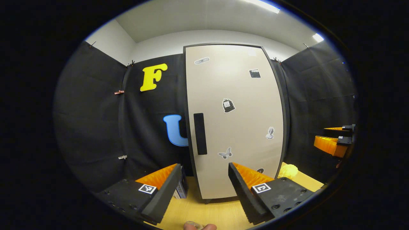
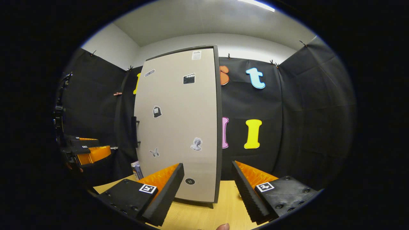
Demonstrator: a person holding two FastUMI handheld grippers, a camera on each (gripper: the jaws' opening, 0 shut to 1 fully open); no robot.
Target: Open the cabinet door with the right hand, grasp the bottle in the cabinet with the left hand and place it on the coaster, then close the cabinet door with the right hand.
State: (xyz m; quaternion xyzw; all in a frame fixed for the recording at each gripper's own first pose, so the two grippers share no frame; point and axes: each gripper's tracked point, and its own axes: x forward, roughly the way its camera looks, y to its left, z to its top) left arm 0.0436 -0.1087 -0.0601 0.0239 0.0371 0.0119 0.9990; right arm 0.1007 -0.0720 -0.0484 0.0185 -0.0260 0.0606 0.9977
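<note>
Fingers of the left gripper stand wide apart at the bottom of the left gripper view, jaws released and holding nothing. Just below them, at the lower edge, a fingertip of the person shows beside something small and clear that I cannot make out. Beneath lies a pale wooden table. Farther on stands the cabinet, its beige door shut, so the bottle inside is hidden. A dark upright handle sits near the door's left edge, and small stickers dot the door, among them a butterfly. A small box stands on the table at the cabinet's lower left, and a yellow, lumpy thing lies at its lower right. At the right edge of that view the right gripper hangs in the air, well apart from the cabinet.

In the right gripper view, the right gripper also has its jaws spread open and empty over the table. The cabinet stands ahead and a little left, its handle seen edge-on. The box sits by its lower left corner. Far left, the left gripper hovers clear of the cabinet.
</note>
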